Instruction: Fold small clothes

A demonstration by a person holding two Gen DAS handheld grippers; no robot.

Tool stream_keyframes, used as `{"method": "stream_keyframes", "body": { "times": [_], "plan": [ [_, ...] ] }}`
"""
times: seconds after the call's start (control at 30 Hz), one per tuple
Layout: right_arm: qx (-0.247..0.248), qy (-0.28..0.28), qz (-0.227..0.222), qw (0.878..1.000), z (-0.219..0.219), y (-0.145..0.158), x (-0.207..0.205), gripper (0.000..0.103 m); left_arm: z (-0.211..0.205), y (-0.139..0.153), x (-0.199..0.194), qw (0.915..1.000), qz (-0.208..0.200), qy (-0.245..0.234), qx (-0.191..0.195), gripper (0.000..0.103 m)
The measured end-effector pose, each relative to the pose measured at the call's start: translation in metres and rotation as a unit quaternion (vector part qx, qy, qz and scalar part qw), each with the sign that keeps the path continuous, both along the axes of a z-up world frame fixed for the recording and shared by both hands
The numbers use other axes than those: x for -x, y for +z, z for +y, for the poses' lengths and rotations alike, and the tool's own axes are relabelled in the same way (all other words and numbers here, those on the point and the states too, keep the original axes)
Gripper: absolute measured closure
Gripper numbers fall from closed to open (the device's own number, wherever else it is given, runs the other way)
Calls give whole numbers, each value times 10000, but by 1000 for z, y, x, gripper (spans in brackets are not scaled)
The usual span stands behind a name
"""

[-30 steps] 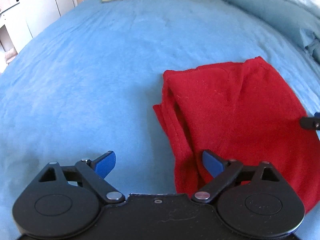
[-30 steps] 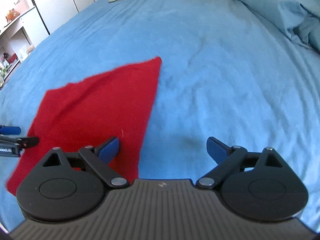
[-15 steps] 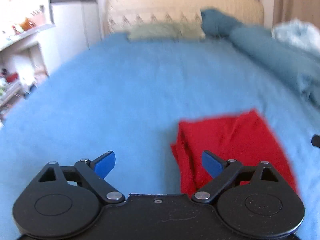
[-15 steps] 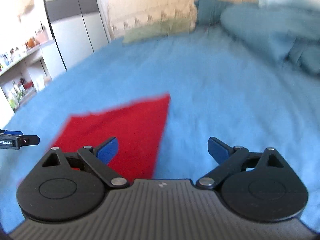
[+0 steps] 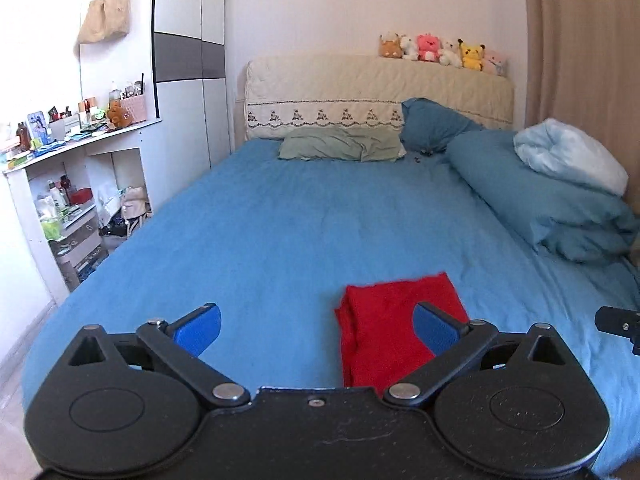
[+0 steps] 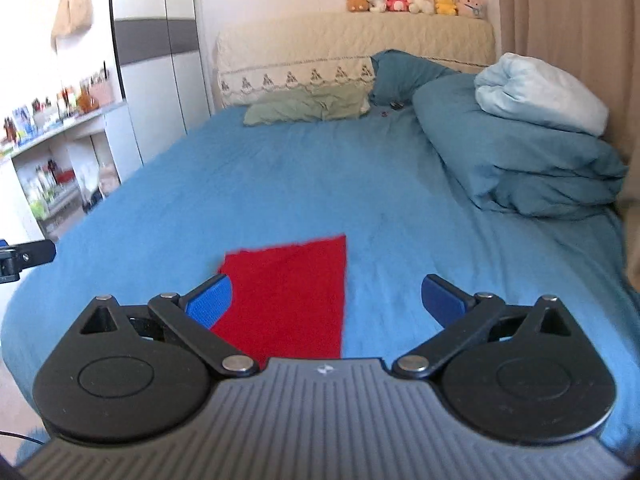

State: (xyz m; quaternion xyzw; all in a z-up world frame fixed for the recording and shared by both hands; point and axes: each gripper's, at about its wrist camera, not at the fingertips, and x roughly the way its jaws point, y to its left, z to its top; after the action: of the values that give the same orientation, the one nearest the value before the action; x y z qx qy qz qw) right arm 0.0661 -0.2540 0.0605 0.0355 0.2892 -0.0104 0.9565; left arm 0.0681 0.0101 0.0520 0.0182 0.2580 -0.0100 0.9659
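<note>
Both claws, left gripper (image 5: 316, 330) jaws opening & right gripper (image 6: 325, 298) spread wide, hold nothing. Red cloth (image 5: 390, 328) lies folded near bed (image 5: 280, 220) foot edge; folding looks done.

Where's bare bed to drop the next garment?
Free: sheet between red cloth and green pillow, and left of the cloth to the bed edge. Crowded: right side, duvet pile.
</note>
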Motion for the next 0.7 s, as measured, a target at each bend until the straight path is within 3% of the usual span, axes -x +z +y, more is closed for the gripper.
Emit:
{"method": "stream_keyframes", "body": {
  "times": [0.23, 0.47, 0.7],
  "plan": [
    [67, -130, 441, 9989, 11, -23, 52, 0, -24, -38, 45, 9974, 205, -107, -687, 0],
    [106, -227, 729, 9970, 17, -49, 76, 0, -29, -49, 61, 9983, 318, -245, -427, 0],
    [155, -248, 819, 9962, 22, -56, 82, 0, -30, -47, 65, 9985, 251, -311, -371, 0]
  ]
}}
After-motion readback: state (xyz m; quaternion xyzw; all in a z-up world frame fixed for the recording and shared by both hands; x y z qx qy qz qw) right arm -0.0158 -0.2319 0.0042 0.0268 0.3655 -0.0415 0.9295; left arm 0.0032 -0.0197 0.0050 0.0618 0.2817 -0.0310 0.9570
